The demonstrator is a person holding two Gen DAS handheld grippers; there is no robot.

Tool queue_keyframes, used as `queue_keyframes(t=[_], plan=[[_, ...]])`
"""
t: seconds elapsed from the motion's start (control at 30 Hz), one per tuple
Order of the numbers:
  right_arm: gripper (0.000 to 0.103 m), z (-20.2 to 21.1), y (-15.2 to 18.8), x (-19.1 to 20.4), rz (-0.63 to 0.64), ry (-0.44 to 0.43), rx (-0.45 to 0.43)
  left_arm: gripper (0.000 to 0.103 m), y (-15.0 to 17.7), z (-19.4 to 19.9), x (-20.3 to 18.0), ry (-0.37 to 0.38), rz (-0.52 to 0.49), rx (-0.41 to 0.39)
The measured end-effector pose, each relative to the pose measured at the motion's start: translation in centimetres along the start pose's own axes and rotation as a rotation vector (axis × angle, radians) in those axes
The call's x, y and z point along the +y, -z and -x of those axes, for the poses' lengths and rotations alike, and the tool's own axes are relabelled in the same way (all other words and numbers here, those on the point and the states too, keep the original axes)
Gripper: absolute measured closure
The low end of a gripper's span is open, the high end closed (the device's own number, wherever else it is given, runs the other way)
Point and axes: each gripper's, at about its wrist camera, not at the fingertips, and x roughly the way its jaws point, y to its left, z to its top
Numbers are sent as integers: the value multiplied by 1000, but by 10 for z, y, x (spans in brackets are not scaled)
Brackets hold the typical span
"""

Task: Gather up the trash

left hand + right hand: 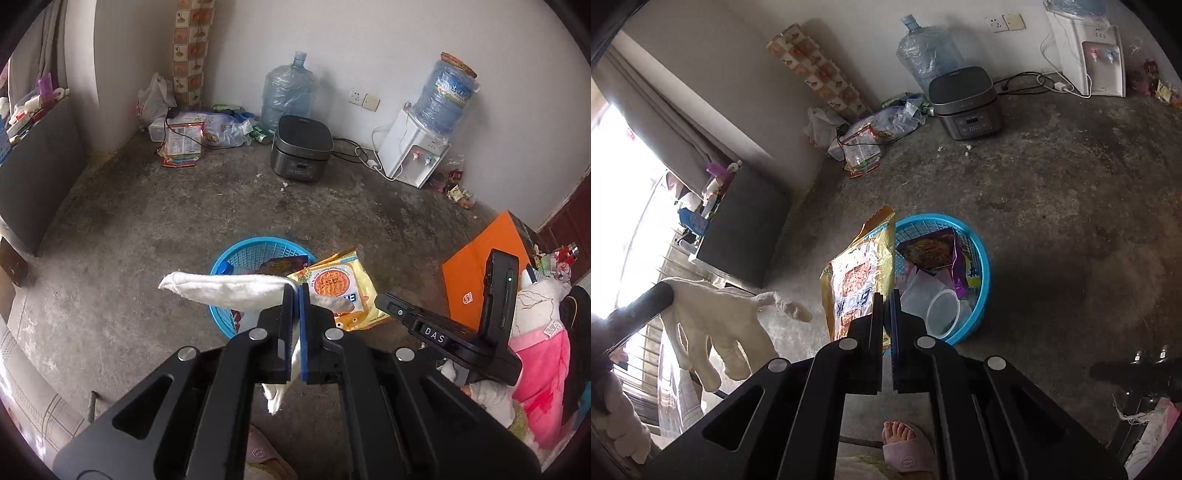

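We see the white cotton glove [229,290] pinched in our left gripper [296,291], its jaws closed tight on the fabric; most of the glove sticks out level to the left of the jaws, above the near rim of the blue basket [221,258], and a tail of it hangs down between the fingers. In the right wrist view the same glove [713,325] dangles by the left edge of the picture, fingers downward.

Our right gripper [887,301] has its jaws shut on the yellow noodle wrapper [860,273], which stands upright just beside the left rim of the basket [982,269]. From the left wrist the wrapper [332,284] shows to the right of the basket, with the right gripper's black body [461,332] below it.

Inside the basket we see a purple snack packet [934,251] against the far wall and clear plastic cups [943,310] toward the near rim.

Around the basket the concrete floor [166,206] lies open to the far wall. Along that wall stand a dark rice cooker [301,147], a water jug [288,92], a white dispenser [413,151] and a heap of bags and wrappers [192,133] in the left corner. An orange folder [480,258] lies at the right, near the basket. A foot in a pink slipper [905,446] sits at the bottom edge, below the right gripper.
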Motion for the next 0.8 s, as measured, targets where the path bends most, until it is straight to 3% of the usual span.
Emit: queue_keyframes(t=[0.13, 0.2, 0.23, 0.33, 0.6, 0.8], plan=[[98, -55, -10, -25, -37, 66, 48, 96, -4, -62, 10, -14, 9, 101], [84, -90, -12, -40, -67, 87, 99, 73, -5, -93, 18, -55, 5, 145], [64, -105, -11, -46, -65, 107, 118, 70, -5, -105, 21, -76, 4, 160], [60, -122, -5, -57, -89, 170, 139, 70, -7, -115, 32, -94, 44, 169], [59, -72, 8, -48, -110, 137, 36, 65, -6, -43, 45, -79, 98, 54], [49, -7, 12, 20, 78, 75, -110, 53, 20, 68, 47, -77, 126, -110]])
